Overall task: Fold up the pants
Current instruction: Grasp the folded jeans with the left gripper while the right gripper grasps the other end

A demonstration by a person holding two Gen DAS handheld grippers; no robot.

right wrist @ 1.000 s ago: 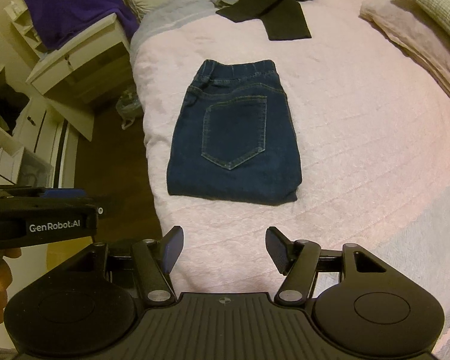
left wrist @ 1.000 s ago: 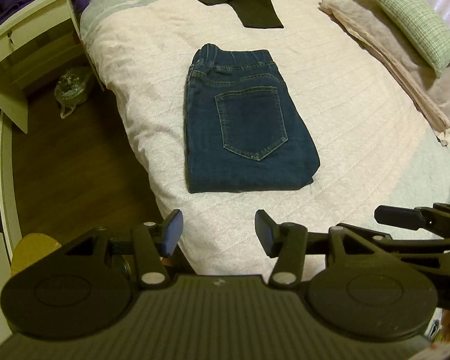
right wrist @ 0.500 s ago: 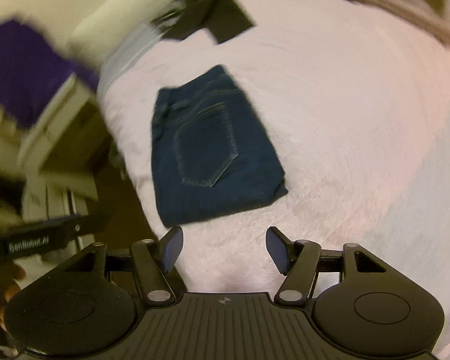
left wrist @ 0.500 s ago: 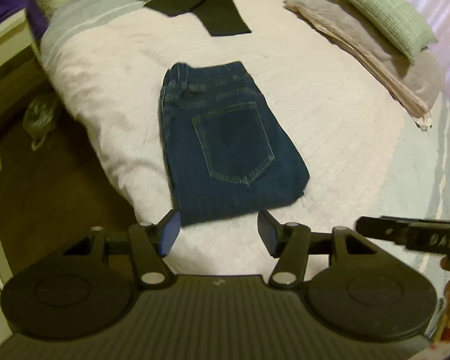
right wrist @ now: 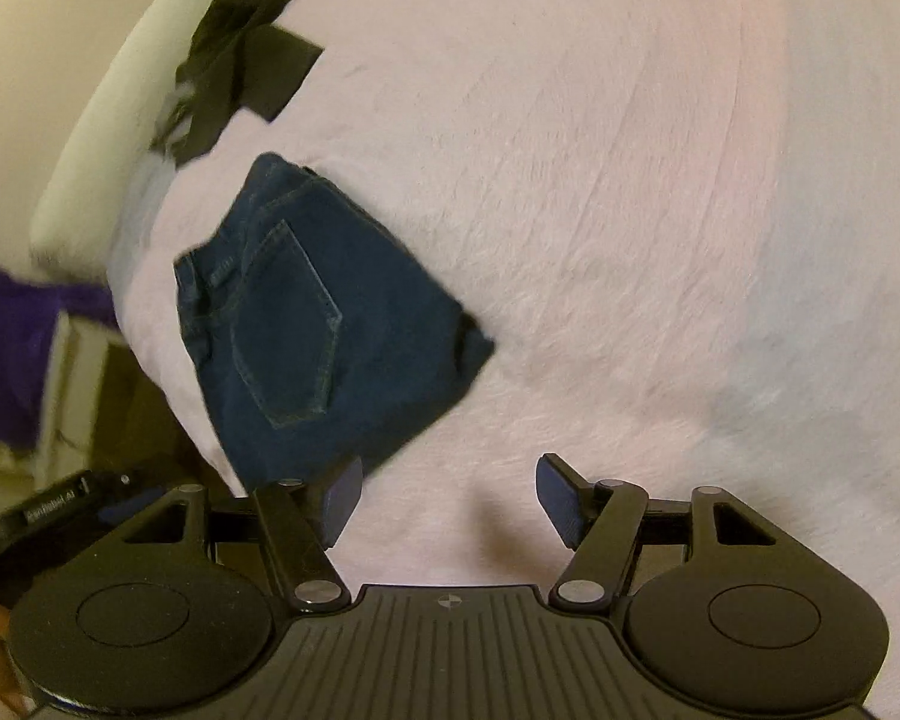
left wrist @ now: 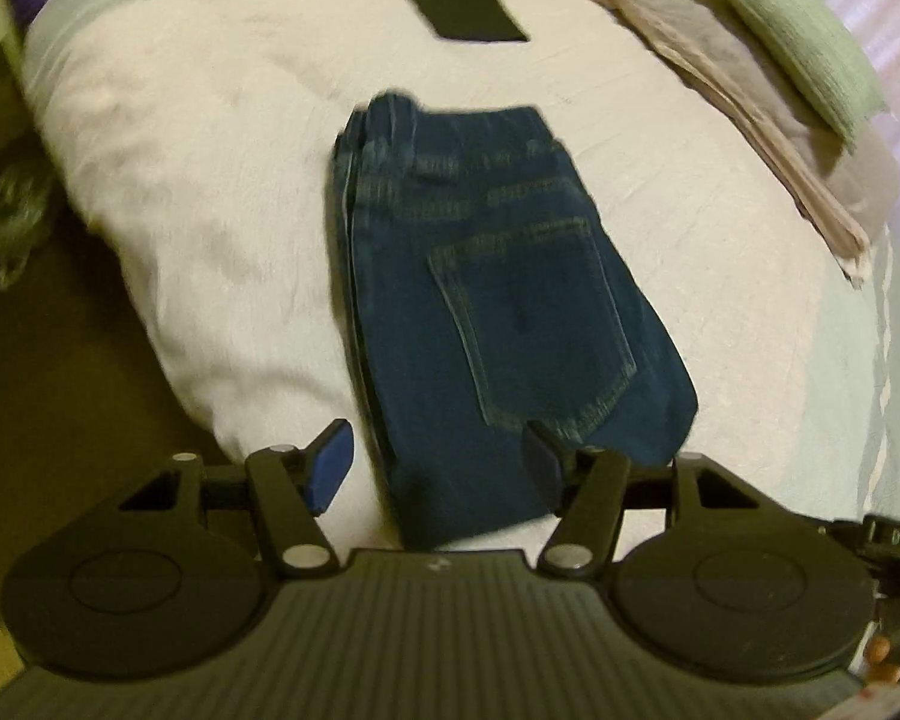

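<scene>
In the left wrist view, the folded jeans [left wrist: 498,312] lie pocket-up on the pale bed cover [left wrist: 198,180], their near edge between the fingers of the left tongs [left wrist: 438,468], which stand wide and hold nothing. In the right wrist view, the right tongs [right wrist: 450,501] are wide and empty over bare cover [right wrist: 630,240], with the jeans [right wrist: 306,324] up-left and a black garment [right wrist: 240,60] beyond them.

At the lower left of the right wrist view, the other hand-held gripper [right wrist: 60,501] carries blurred white lettering that cannot be read for certain. At the lower right of the left wrist view, a hand-held gripper [left wrist: 894,540] shows pale, illegible characters.
</scene>
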